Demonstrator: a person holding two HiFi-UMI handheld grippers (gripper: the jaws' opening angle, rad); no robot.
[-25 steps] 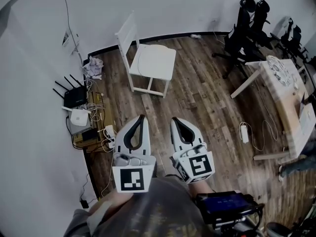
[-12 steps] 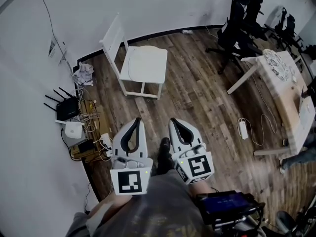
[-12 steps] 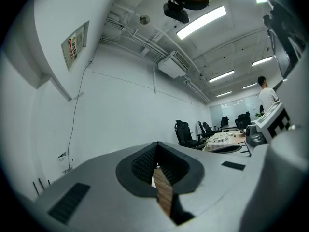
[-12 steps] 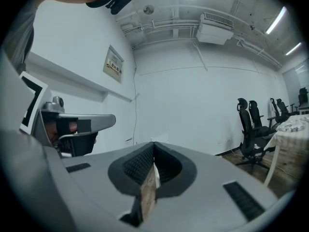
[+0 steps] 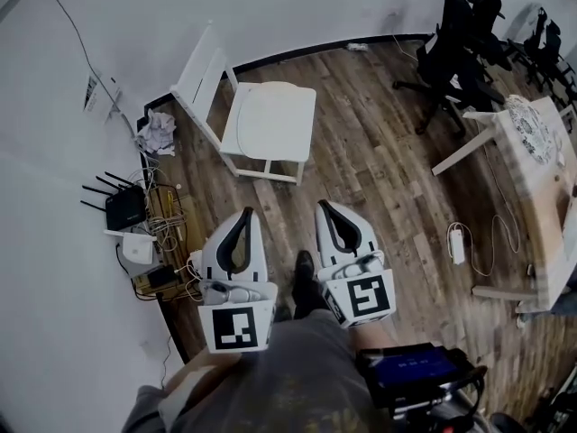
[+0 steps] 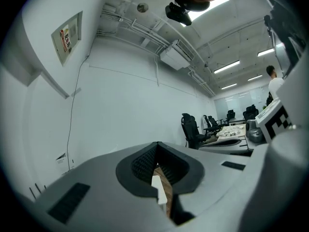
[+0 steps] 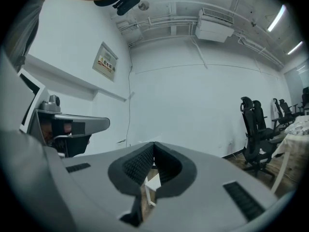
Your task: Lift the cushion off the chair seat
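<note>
Cushion [image 5: 268,121] lies flat on the chair [image 5: 206,69] seat, well ahead. Left hand-held gripper [image 5: 247,213] and right hand-held gripper [image 5: 322,205] are both closed and empty. Risk: arriving closed would shove the cushion toward the seat's back edge, and a shallow pinch may slip.

Bare floor [image 5: 361,152] lay open between the left gripper [image 5: 247,211], the right gripper [image 5: 323,204] and the chair [image 5: 261,165], so the seat's near and right edges could be reached straight on, and the space over the cushion [image 5: 269,120] was open. The chair's back [image 5: 198,70] closed its far left side by the wall [image 5: 270,7], while crumpled paper [image 5: 155,133], a router [image 5: 122,210] and tangled cables [image 5: 167,216] crowded the floor to the left. The table [image 5: 545,197], office chairs [image 5: 460,34] and a power brick [image 5: 457,242] stood well apart on the right
</note>
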